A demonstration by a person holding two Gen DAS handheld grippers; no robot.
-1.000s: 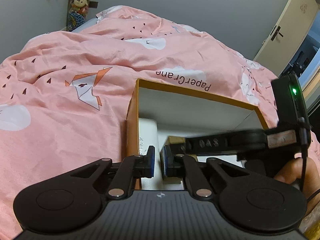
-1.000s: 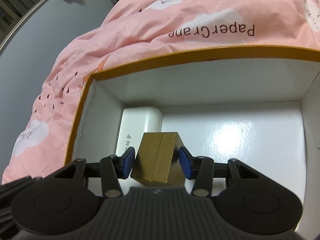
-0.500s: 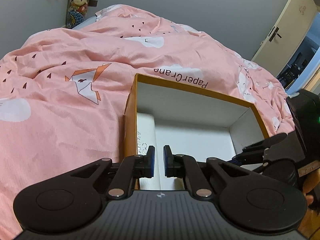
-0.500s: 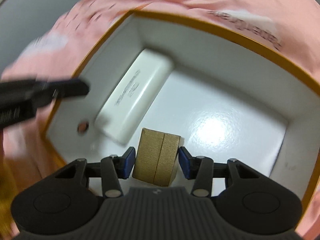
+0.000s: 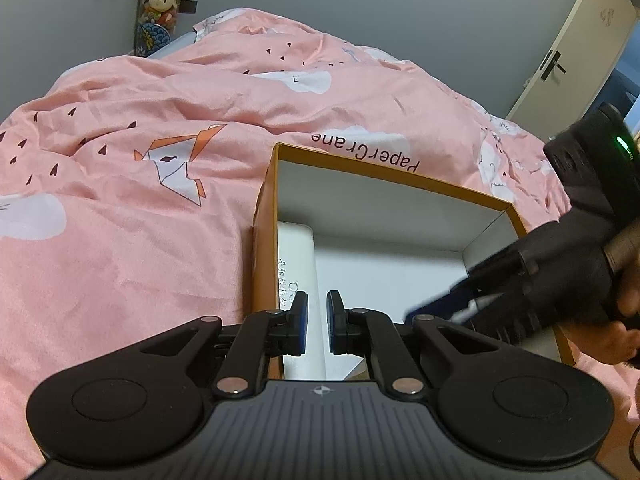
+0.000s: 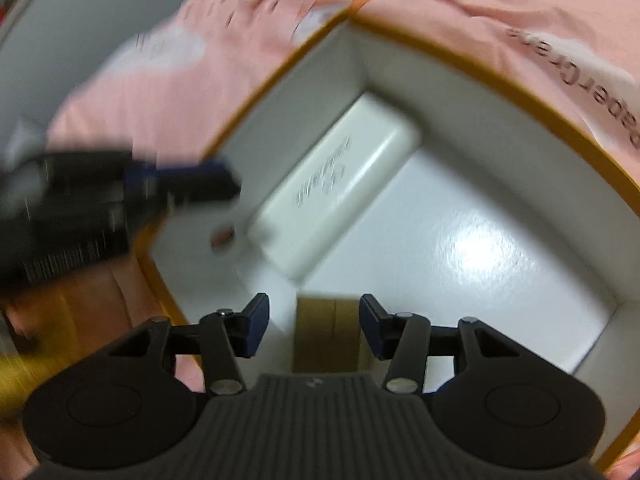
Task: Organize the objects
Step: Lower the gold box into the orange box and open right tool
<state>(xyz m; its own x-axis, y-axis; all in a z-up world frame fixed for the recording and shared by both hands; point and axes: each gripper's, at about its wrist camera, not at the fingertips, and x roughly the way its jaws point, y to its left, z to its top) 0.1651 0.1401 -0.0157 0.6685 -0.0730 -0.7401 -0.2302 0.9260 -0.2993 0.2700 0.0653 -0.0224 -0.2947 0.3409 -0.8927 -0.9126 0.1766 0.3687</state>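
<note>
Since a second ago the right tongs have rolled and swung off to the box's right side, and the gold box no longer sits squeezed between their pads.

Left wrist view: the left tongs hang over the near left corner of the orange box, their blue pads drawn nearly together with only a slim gap and nothing between them. Just beyond them a white case lies along the box's left inner wall, with small dark print on it too fine to read. The right tongs reach in over the box's right edge, gripped by a hand; from here their opening is blurred. The box rests on a pink duvet whose print reads "PaperCrane", upside down.

Right wrist view: the right tongs stand moderately apart around a small gold box on the white floor of the orange box. Both pads clear its sides. The white case lies diagonally toward the far corner, its lettering smeared. The left tongs show as a dark blur at the left rim.
</note>
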